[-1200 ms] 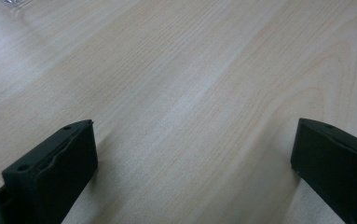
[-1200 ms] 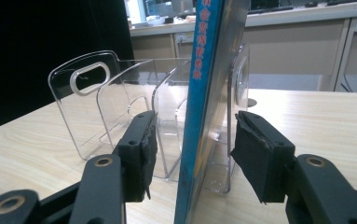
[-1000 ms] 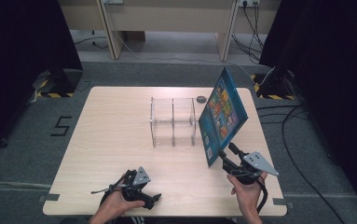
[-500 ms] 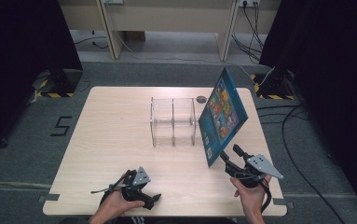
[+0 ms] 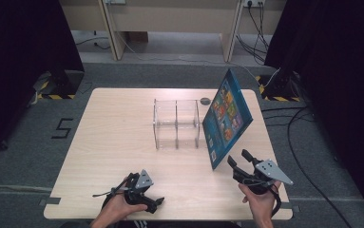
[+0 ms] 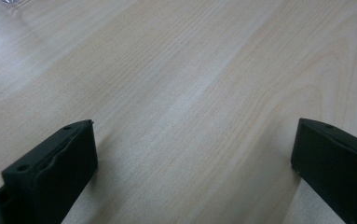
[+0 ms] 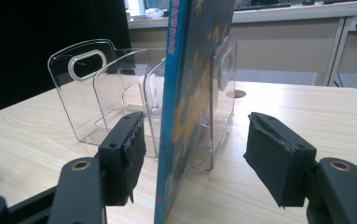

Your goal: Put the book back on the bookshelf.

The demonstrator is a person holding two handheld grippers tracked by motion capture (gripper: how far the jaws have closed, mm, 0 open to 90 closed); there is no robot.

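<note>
Pale wooden counter point(image 5: 113, 137) carried a clear rack point(image 5: 176, 123) with a blue book point(image 5: 227, 116) leaning against it; both grippers' jaws were spread, the right gripper point(image 7: 195, 158) straddling the book, the left gripper point(image 5: 141, 190) resting low.

The worktop point(image 5: 113, 142) is showing pale, smooth wood grain with a soft sheen. The rack point(image 7: 101, 93) is looking like clear glossy plastic. The book point(image 7: 185, 107) is wearing a glossy printed paper cover. The right tool point(image 7: 190, 158) is showing matt black plastic with rough-edged pads point(image 7: 271, 154).
</note>
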